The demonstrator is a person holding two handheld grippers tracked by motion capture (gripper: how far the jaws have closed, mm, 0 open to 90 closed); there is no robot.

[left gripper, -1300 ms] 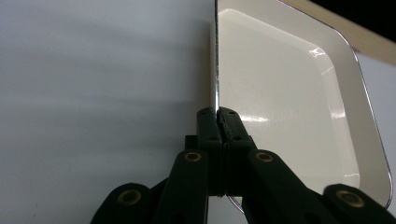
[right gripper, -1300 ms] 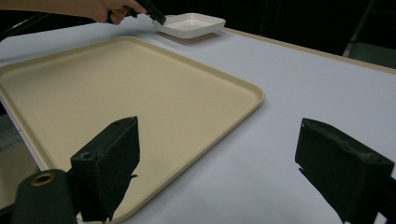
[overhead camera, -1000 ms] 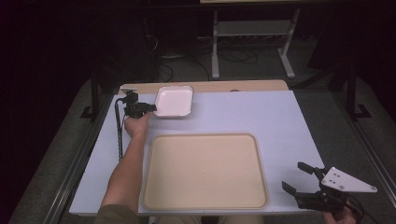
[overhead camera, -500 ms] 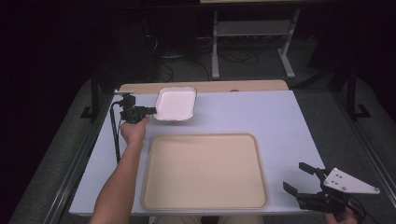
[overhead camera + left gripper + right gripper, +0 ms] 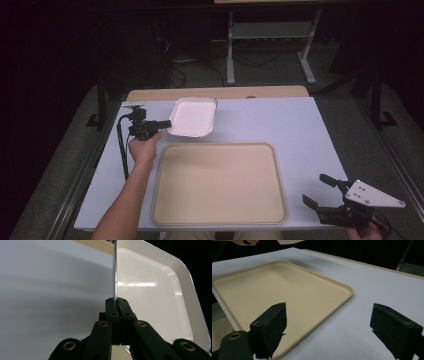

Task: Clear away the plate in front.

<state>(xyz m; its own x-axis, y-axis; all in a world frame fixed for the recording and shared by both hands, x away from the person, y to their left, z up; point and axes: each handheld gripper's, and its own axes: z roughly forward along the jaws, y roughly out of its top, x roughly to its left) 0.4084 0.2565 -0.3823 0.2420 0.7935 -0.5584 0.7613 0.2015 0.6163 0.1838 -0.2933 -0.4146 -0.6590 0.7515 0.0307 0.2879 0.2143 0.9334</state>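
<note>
White glossy dish (image 5: 192, 117), rim pinched, tilted.

3 cameras: 1 fixed overhead, 1 riding on each gripper.

The high view looks forward and down over the whole table (image 5: 260, 120). The left gripper view sits close behind its jaws, facing the white tray (image 5: 155, 297). The right gripper view looks low across the beige tray (image 5: 274, 290), which the high view shares.

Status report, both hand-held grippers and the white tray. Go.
Left hand-held gripper shut on white tray rim. Right hand-held gripper open, empty, beside beige tray. Nothing in the way.
</note>
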